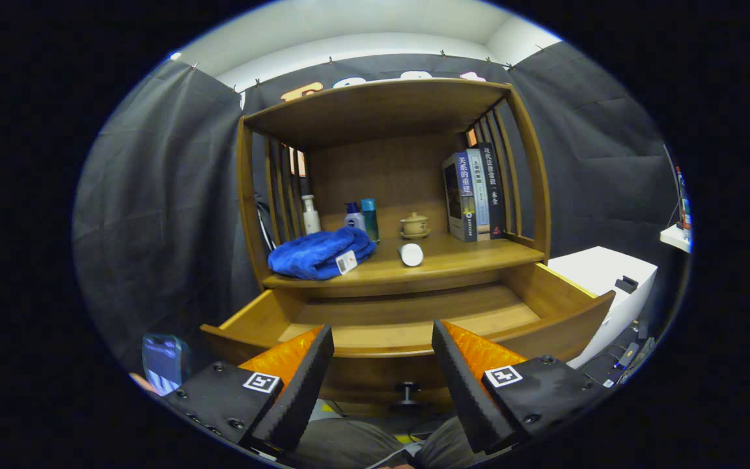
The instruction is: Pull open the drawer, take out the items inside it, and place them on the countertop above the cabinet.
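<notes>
The wooden cabinet's drawer (pixel 570 290) stands pulled out just beyond my fingers, its bare wooden floor showing and its knob (pixel 407 391) below the front panel. On the countertop (pixel 466 260) above lie a folded blue towel (pixel 319 253) with a small white tagged item (pixel 347 262) against it, and a white cylinder (pixel 411 254) on its side. My gripper (pixel 381 371) is open, with nothing between its orange-and-black fingers (pixel 300 378), held in front of the drawer front.
At the back of the countertop stand a white bottle (pixel 310 215), a blue-capped bottle (pixel 353 217), a teal can (pixel 369 218), a small lidded teacup (pixel 414 225) and upright books (pixel 476 194). A white box (pixel 609 286) sits right of the drawer. A person's legs are below the fingers.
</notes>
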A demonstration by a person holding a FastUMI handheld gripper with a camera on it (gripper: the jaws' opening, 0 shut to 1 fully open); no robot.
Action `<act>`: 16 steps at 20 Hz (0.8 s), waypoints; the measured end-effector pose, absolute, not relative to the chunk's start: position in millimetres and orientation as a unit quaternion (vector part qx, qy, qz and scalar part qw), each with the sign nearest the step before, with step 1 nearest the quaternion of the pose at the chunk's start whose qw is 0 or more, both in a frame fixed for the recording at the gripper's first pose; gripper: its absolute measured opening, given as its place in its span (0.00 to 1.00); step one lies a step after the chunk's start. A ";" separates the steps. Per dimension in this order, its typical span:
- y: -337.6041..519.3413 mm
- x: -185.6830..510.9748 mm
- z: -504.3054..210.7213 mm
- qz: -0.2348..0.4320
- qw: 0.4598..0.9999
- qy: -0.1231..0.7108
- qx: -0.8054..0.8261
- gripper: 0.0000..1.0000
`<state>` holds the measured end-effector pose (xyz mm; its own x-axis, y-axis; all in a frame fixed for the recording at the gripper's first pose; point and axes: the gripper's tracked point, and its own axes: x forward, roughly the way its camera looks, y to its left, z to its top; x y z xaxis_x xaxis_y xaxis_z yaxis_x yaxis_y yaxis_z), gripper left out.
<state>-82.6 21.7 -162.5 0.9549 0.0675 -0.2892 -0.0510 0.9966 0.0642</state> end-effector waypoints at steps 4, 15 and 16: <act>13.8 -83.3 -197.2 0.011 0.986 0.166 -0.002 0.99; 9.5 -75.8 -219.5 -0.017 0.987 0.151 -0.043 0.99; 9.3 -72.8 -220.0 -0.015 0.987 0.152 -0.044 0.99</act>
